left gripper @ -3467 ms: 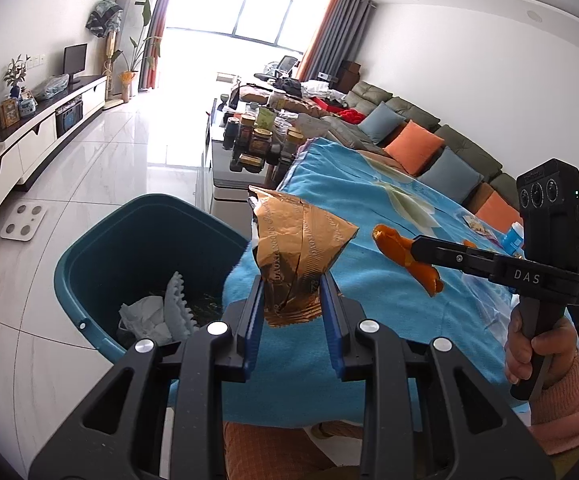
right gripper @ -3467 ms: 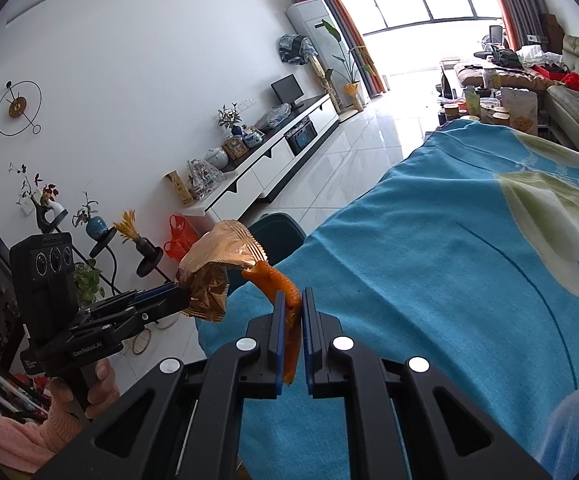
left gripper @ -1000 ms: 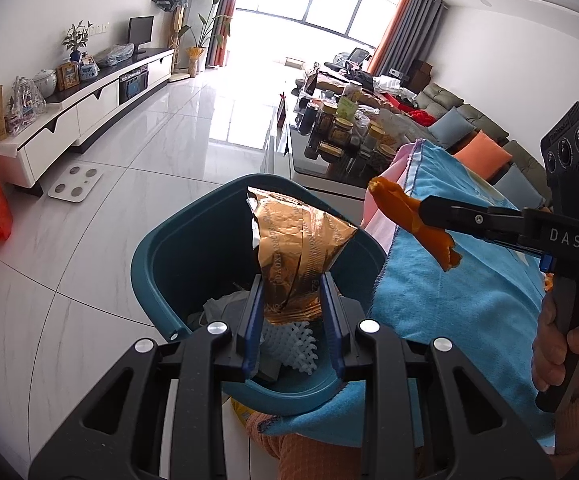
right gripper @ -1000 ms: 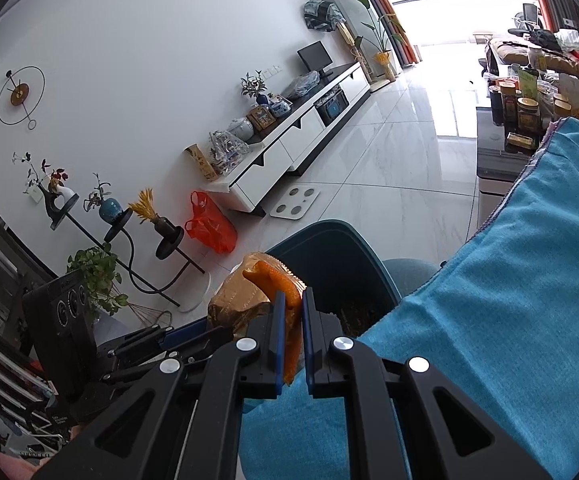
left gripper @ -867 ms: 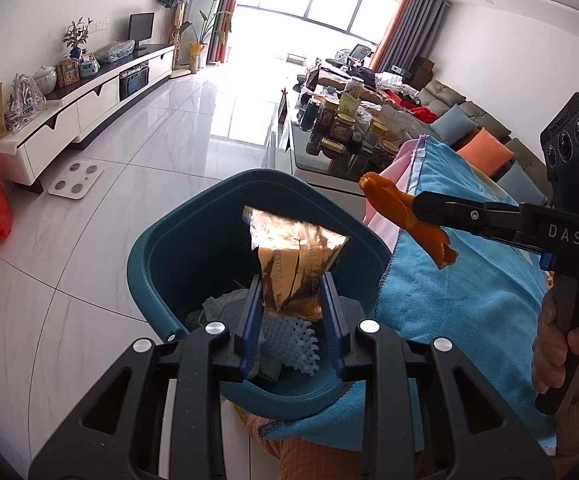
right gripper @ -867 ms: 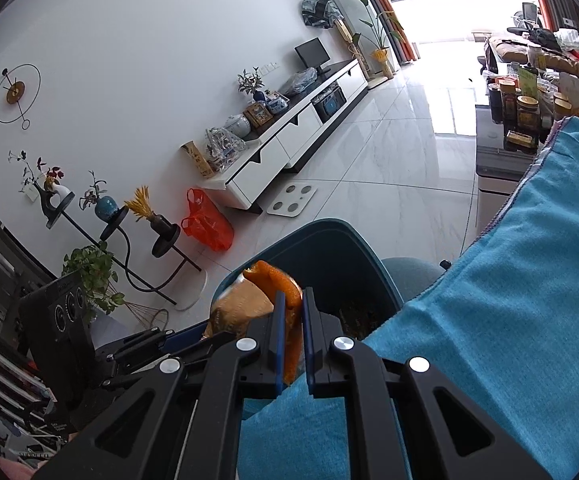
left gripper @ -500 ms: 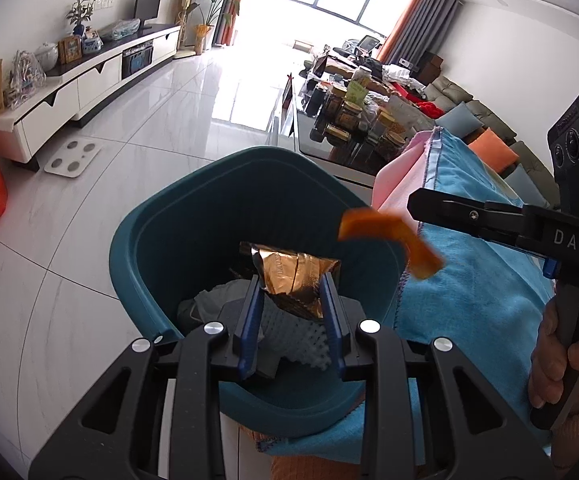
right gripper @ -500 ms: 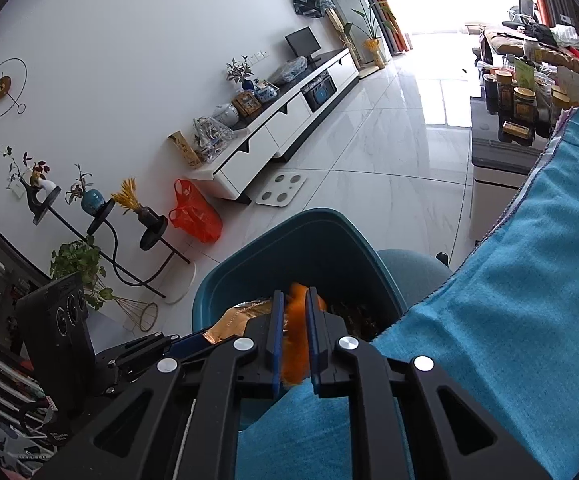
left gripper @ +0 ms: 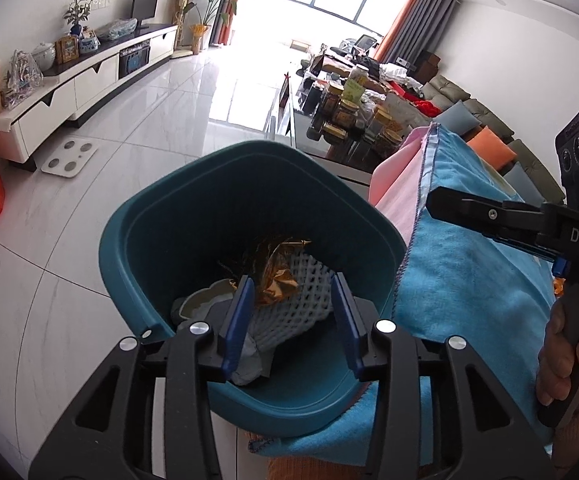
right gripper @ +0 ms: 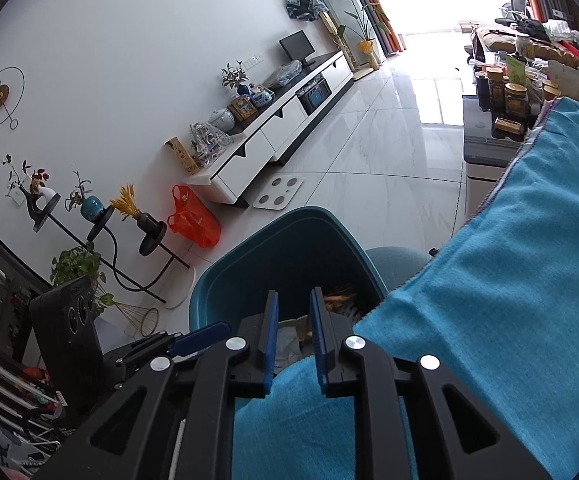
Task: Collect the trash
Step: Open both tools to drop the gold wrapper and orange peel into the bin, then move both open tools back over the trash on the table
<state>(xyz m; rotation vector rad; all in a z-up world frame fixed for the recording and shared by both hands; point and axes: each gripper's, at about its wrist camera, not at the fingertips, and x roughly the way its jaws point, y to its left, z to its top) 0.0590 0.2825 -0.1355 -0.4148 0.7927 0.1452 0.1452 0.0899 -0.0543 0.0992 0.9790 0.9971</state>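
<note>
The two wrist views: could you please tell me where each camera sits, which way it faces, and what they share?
Left wrist: sits on the left hand-held gripper, looking down into the bin at a wrapper and foam net; its open fingers and the person's right hand on the right hand-held gripper show.
Right wrist: sits on the right hand-held gripper, facing over the cloth edge toward the bin and wall; its open fingers and the left hand-held gripper show.
Shared: bin, cloth, each other's gripper.

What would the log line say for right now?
left gripper: open, empty | right gripper: open, empty | gold wrapper: in teal bin | blue cloth: beside bin
</note>
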